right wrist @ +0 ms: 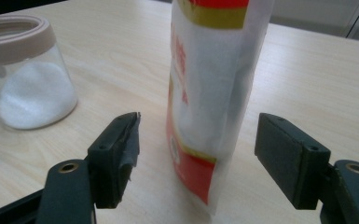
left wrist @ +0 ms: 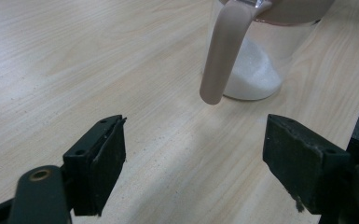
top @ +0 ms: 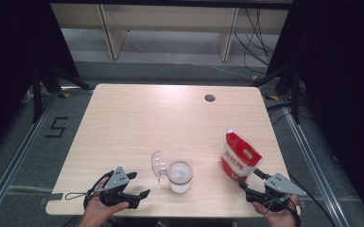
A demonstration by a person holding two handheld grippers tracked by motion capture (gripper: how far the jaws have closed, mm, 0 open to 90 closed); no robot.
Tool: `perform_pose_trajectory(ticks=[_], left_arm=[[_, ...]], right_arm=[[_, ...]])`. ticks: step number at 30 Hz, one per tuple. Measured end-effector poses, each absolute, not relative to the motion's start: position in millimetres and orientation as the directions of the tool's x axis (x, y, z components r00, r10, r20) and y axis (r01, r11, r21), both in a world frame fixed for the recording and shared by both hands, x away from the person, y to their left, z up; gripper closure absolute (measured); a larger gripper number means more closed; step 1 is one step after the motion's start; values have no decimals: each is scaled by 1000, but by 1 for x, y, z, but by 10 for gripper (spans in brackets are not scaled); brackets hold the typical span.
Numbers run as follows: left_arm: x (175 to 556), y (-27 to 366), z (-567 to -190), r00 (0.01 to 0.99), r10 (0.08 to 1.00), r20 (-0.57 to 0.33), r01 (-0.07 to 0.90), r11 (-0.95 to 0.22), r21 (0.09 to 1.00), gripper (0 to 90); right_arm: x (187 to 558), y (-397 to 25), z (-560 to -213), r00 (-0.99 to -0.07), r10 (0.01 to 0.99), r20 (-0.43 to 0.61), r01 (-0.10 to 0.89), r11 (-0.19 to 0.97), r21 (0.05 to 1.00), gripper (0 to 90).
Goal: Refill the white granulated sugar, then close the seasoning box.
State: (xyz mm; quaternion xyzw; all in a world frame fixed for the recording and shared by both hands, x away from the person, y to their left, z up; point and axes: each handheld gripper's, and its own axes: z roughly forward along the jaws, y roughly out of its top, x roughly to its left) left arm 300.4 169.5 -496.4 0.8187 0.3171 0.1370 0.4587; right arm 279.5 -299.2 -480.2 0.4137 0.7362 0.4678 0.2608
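Note:
A clear jar with a pinkish rim and white powder at its bottom stands near the table's front middle; its hinged clear lid is flipped open to the left. In the left gripper view the jar is just ahead, with its clasp hanging down. My left gripper is open, left of the jar. A red and white pouch stands upright at the front right. My right gripper is open just in front of the pouch, its jaws wide to either side and not touching it.
The light wood table has a round cable hole at its back right. Black curtains flank both sides, and cables lie on the floor behind. In the right gripper view the jar is at the left.

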Motion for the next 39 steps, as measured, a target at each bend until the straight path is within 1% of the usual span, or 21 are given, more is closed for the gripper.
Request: perform_pose_trajectory(ticks=[2,4,5,9,10,14,15,16,17,18,19,20,25,26,27,33,34,36,37,38,39], left_arm=[[299,168,-497,747,658,-95,417,-352,838,209],[299,169,-497,748,657,-89,414,-357,838,209],[299,168,-498,749,657,-90,411,-353,841,209],[299,170,-497,747,659,-82,409,-360,838,209],[299,170,-497,751,655,-80,407,-363,838,209],[299,170,-497,749,657,-84,409,-360,838,209],[299,170,-497,749,658,-84,412,-362,836,209],[299,170,-497,748,658,-84,413,-363,835,209],[299,170,-497,749,657,-86,411,-359,838,209],[299,170,-497,750,656,-84,410,-361,838,209],[299,170,-497,750,656,-85,410,-360,838,209],[299,170,-498,749,657,-86,411,-360,837,209],[299,170,-497,749,657,-86,411,-358,838,209],[299,170,-497,749,657,-85,410,-359,838,209],[299,170,-497,749,657,-85,411,-359,838,209],[298,169,-497,745,660,-96,414,-345,842,209],[298,169,-497,742,664,-94,415,-345,842,209],[299,171,-495,754,653,-67,401,-378,835,209],[299,171,-495,755,652,-66,399,-378,836,209],[299,171,-495,755,653,-63,399,-380,835,209],[299,171,-496,755,653,-63,399,-381,834,209]], right_arm=[[278,-298,-481,-522,853,4,364,219,905,314],[275,-297,-480,-520,853,40,394,198,897,311],[277,-299,-481,-527,850,14,368,213,905,308],[273,-296,-482,-523,851,35,403,211,891,303],[274,-297,-482,-542,840,7,377,236,896,303],[271,-296,-483,-543,840,20,387,229,893,300],[268,-294,-482,-520,853,46,417,207,885,299],[270,-296,-483,-540,842,9,382,235,893,298],[266,-293,-483,-523,851,49,418,206,885,296],[268,-295,-483,-550,835,17,386,236,892,290],[266,-294,-483,-535,845,23,397,228,889,283],[267,-294,-484,-551,835,20,390,236,890,279],[264,-296,-485,-529,849,22,409,231,883,287],[261,-294,-484,-501,864,57,439,196,877,287],[263,-297,-485,-519,855,14,406,232,884,287],[257,-299,-484,-515,857,29,409,216,887,287],[257,-300,-484,-513,858,4,396,233,888,287],[255,-301,-484,-502,865,4,399,227,889,286],[255,-301,-484,-500,866,7,403,225,887,286],[253,-299,-484,-486,873,47,438,197,877,286],[254,-300,-485,-495,868,36,427,207,880,286]])
